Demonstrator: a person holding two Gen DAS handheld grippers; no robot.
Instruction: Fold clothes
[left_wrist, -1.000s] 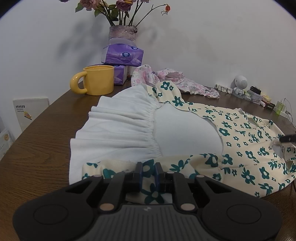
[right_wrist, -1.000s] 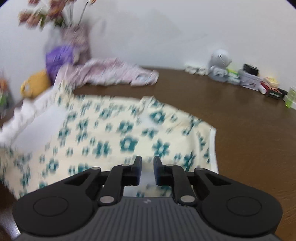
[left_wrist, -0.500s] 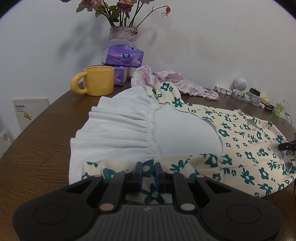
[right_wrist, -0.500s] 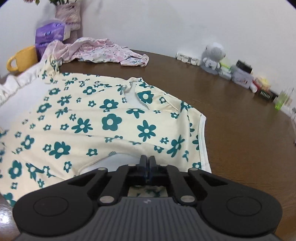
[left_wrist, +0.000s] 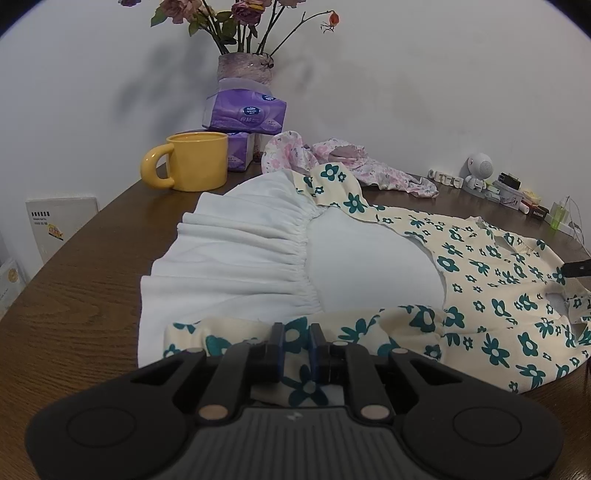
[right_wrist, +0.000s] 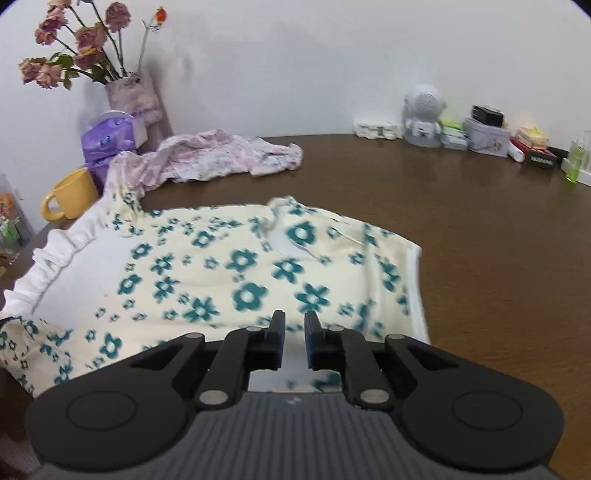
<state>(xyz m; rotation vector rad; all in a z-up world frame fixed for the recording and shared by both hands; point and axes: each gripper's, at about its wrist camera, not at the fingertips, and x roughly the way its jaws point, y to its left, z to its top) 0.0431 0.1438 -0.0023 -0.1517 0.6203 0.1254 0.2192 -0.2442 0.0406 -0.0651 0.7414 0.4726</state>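
**Asker:** Right of the yellow ceramic mug (left_wrist: 197, 162), what lies on the brown wooden table (left_wrist: 74, 295)?

**Me:** A cream dress (left_wrist: 480, 288) printed with teal flowers, spread flat, its white gathered skirt turned towards the mug. From my right side, the dress (right_wrist: 240, 266) reaches from the mug (right_wrist: 74, 192) across to my fingers.

**Asker:** And your fingers?

**Me:** My left gripper (left_wrist: 295, 334) is clamped on a flowered fold at the dress's near edge, in front of the mug. My right gripper (right_wrist: 294, 325) sits at the far end of the dress from the mug. Its jaws have just been opening and now stand a narrow gap apart, with pale cloth showing through the gap and not pinched.

**Asker:** Any writing?

**Me:** Behind the mug are purple tissue packs (left_wrist: 245, 114) with a blue oval label, but I cannot make out the letters. Left of the mug, a white card (left_wrist: 61, 225) carries a line of small print and a yellow mark, also unreadable.

**Asker:** Anything else close by?

**Me:** A crumpled pink floral garment (left_wrist: 369, 166) lies just right of the mug, beyond the dress.
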